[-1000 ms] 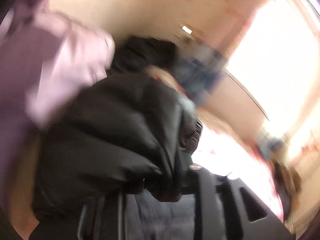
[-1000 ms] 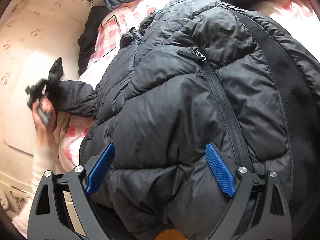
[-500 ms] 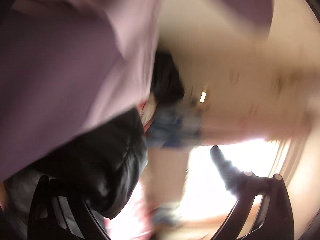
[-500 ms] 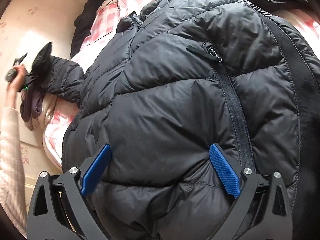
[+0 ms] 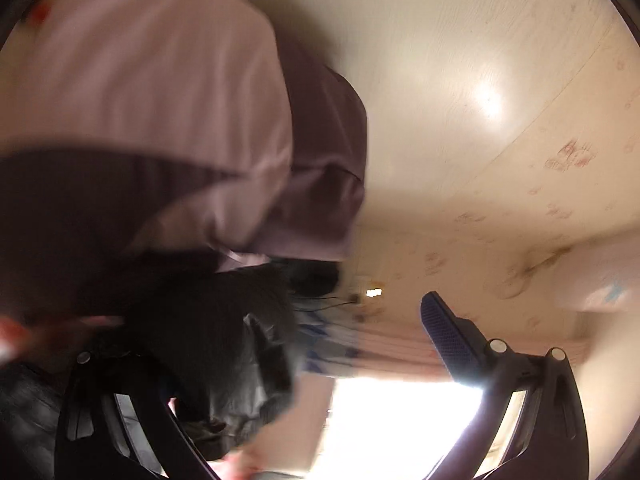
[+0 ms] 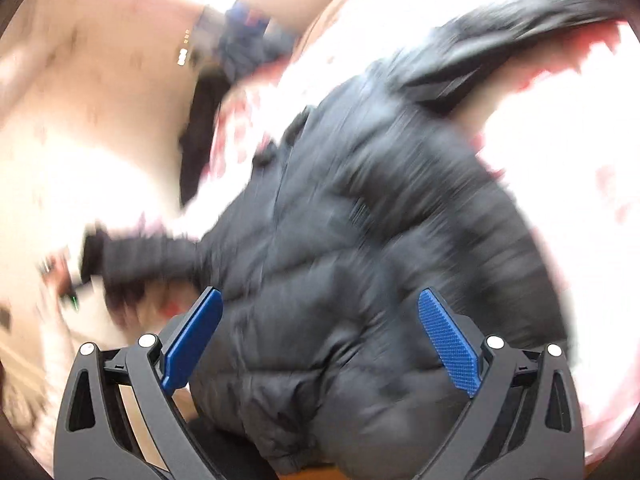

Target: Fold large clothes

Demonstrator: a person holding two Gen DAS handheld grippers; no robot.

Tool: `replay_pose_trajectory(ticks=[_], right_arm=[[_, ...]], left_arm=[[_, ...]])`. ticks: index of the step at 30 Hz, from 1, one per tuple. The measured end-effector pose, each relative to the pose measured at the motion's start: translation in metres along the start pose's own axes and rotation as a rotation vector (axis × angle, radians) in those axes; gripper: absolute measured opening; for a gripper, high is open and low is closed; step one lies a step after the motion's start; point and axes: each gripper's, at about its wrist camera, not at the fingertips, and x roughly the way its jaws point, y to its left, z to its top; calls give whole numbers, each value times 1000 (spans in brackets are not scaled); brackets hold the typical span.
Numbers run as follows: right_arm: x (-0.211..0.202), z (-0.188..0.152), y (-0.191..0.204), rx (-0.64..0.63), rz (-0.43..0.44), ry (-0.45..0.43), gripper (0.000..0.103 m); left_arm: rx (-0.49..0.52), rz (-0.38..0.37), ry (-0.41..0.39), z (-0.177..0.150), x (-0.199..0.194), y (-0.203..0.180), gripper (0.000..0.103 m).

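Saw the right gripper [image 6: 320, 292] with its blue pads [image 6: 448, 344] spread as wide as could be, just opened a little further, pinching nothing. Found the black puffer jacket [image 6: 360, 260] directly below and ahead of those jaws, laid out flat, its zip running away from the tips and one sleeve [image 6: 132, 256] stretching off to the left of them. Made out a pink-and-white bedspread [image 6: 560, 160] under the jacket, showing beyond it and to the right (badly washed out by glare). Noticed a dark garment [image 6: 200, 128] and some blue cloth [image 6: 244, 40] far ahead and to the left, against the wall. Saw the left gripper [image 5: 312, 304] spread wide too, having just opened, with only one blue pad [image 5: 444, 340] in clear sight. Found a bunch of the black jacket [image 5: 224, 340] in front of the other finger, hiding its tip; could not tell whether cloth touched it, but saw no pinch. Took in a mauve sleeve [image 5: 160, 100] above the jaws to the left, a pale patterned wall [image 5: 520, 160] above to the right, and a bright window [image 5: 400, 420] low between the fingers.
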Motion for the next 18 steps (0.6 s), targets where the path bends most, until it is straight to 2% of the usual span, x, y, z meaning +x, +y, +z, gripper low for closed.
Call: replay_pose_trajectory(ticks=[1, 2, 3, 5, 7, 11, 12, 14, 18], right_arm=[[-15, 11, -12, 32, 7, -43, 95], [-29, 23, -26, 66, 11, -87, 95], [-48, 39, -46, 120, 8, -152, 95], [-74, 66, -82, 207, -6, -243, 95], [-94, 94, -117, 272, -17, -306, 95], [-122, 142, -182, 390, -24, -412, 95], [-125, 156, -200, 426, -21, -435, 95], [-129, 177, -232, 476, -32, -463, 95], [-123, 213, -288, 557, -73, -486, 95]], left_arm=[[102, 97, 49, 4, 9, -4, 96], [224, 188, 161, 4, 29, -9, 96], [362, 273, 331, 2, 47, -7, 96], [512, 321, 541, -9, 51, 14, 95], [622, 296, 599, -18, 31, 35, 95], [889, 227, 769, -48, -28, 93, 95], [919, 231, 779, -52, -41, 106, 95], [876, 237, 835, -52, -73, 147, 95], [855, 339, 887, -65, -115, 203, 95]])
